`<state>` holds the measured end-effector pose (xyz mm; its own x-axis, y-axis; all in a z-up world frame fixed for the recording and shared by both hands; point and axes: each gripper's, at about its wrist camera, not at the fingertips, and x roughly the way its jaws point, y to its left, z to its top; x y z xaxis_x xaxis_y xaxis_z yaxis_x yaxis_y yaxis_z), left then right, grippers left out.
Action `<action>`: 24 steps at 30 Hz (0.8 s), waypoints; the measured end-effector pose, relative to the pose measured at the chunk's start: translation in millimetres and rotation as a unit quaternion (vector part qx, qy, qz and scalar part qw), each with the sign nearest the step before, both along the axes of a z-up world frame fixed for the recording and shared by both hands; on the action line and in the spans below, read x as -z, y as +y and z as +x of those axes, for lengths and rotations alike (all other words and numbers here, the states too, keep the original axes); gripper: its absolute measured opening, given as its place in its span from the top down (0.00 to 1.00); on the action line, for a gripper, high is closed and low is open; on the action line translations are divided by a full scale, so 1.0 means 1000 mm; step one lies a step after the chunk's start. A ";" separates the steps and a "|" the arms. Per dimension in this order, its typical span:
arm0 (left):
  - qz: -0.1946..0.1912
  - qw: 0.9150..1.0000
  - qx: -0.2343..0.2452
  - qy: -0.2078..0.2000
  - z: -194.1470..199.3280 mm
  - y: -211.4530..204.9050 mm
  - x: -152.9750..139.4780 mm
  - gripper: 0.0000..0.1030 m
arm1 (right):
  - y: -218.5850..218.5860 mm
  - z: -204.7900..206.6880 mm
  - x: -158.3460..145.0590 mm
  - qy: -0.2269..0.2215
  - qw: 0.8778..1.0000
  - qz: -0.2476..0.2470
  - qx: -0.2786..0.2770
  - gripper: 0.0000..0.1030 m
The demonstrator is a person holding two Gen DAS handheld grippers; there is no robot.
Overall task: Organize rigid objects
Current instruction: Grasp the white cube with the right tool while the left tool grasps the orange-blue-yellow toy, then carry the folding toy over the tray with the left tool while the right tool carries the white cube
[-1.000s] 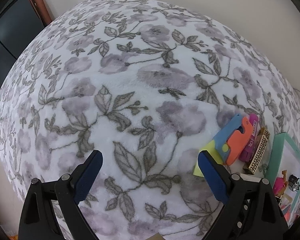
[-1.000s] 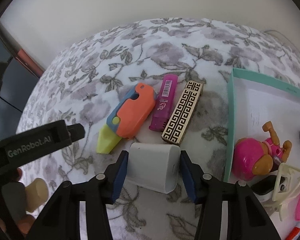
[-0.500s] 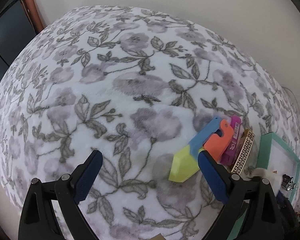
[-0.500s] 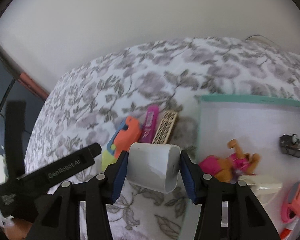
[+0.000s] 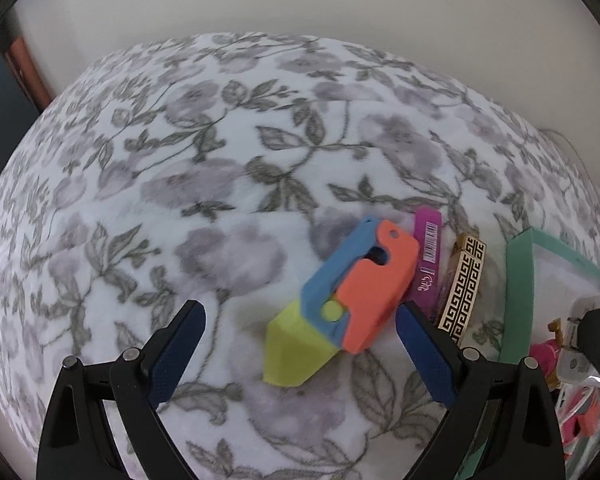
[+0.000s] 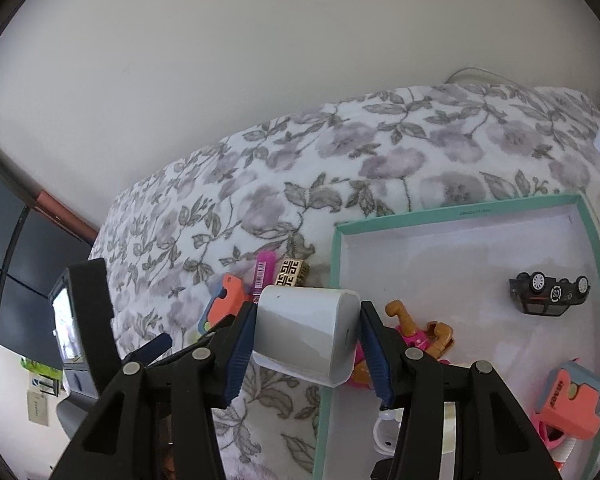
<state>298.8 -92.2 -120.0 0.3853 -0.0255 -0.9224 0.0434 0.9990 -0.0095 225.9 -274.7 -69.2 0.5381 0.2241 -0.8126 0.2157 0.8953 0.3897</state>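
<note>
My right gripper (image 6: 308,334) is shut on a white rounded box (image 6: 306,334), held above the left rim of the teal tray (image 6: 460,213). Inside the tray lie a black toy car (image 6: 548,292), a pink and tan toy dog (image 6: 420,334) and an orange and grey block (image 6: 572,400). In the left wrist view my left gripper (image 5: 298,334) is open over an orange, blue and yellow toy (image 5: 340,304) lying on the floral blanket. Beside the toy lie a magenta stick (image 5: 426,256) and a gold patterned bar (image 5: 464,288).
The teal tray (image 5: 518,292) sits at the right edge of the left wrist view. The floral blanket (image 5: 180,200) stretches to a pale wall behind. My left gripper's body (image 6: 88,320) shows at the left of the right wrist view, near dark furniture (image 6: 12,260).
My right gripper has risen and swung right with the white box, from beside the loose toys to the tray's rim. My left gripper has moved right, and the orange toy now lies between its fingers.
</note>
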 end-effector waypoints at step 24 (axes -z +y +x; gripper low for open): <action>-0.039 0.996 -0.073 -0.026 0.009 0.043 0.002 0.52 | -0.010 -0.002 0.008 0.014 1.000 0.016 0.010 0.48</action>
<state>307.7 -48.8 -122.1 0.4370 -0.0361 -0.8987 -0.1003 0.9910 -0.0885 224.2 -284.6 -77.3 0.5192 0.2396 -0.8204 0.2454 0.8777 0.4117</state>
